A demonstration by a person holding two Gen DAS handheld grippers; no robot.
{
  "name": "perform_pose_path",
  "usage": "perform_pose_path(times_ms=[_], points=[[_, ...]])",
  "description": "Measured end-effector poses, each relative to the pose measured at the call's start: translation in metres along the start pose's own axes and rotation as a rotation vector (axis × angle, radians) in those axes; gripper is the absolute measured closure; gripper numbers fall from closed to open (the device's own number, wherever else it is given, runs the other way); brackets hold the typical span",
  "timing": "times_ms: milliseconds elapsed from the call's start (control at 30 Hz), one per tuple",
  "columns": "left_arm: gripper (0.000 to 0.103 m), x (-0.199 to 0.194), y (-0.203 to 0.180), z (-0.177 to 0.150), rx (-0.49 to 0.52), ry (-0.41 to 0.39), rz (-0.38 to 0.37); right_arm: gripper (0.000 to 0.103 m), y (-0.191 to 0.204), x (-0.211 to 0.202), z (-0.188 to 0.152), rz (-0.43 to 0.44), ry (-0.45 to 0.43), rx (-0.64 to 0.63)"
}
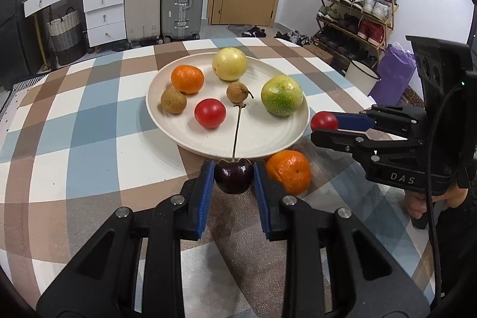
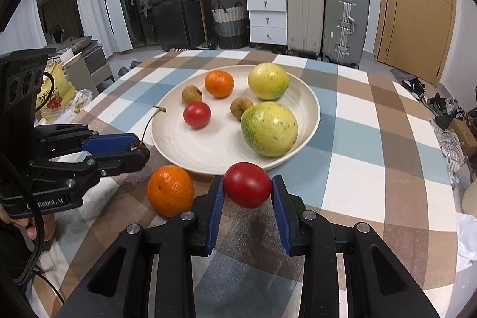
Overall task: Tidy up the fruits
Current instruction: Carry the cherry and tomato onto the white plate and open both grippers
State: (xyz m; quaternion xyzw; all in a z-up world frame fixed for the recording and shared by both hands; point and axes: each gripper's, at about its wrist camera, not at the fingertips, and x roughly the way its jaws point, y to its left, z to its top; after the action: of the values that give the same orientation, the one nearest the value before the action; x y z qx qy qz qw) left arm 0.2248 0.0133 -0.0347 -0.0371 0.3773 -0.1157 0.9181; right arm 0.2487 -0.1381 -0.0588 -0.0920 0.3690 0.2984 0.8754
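The left gripper [image 1: 234, 173] is pinching a cherry [image 1: 234, 175] and the right gripper [image 2: 247, 189] a tomato [image 2: 247, 184], both at frame centre, heading for the plate [image 1: 262, 139].

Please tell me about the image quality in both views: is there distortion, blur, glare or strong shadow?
Left wrist view: strong fisheye bending, dark corners; the cherry in the left gripper is sharp with a small highlight; soft shadows on the plate. Right wrist view: same curved tablecloth lines; the tomato in the right gripper is sharp, with a faint shadow below.
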Motion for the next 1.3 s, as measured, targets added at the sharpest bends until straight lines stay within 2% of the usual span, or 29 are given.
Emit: perform_pose_path(times_ms=[400, 800, 1033, 1300], points=[[0.079, -0.015, 0.006, 0.019, -0.037, -0.057, 0.017, 0.071, -0.004, -0.015, 0.013, 0.050, -0.080, 0.041], [0.079, -0.029, 0.011, 0.060, -0.024, -0.104, 0.058, 0.071, -0.011, -0.033, 0.056, 0.046, -0.124, 0.040], [0.079, -0.019, 0.013, 0.079, -0.016, -0.113, 0.062, 0.071, -0.017, -0.031, 0.079, 0.038, -0.129, 0.041], [0.079, -0.002, 0.016, 0.085, -0.020, -0.107, 0.069, 0.071, -0.024, -0.025, 0.093, 0.054, -0.126, 0.053]])
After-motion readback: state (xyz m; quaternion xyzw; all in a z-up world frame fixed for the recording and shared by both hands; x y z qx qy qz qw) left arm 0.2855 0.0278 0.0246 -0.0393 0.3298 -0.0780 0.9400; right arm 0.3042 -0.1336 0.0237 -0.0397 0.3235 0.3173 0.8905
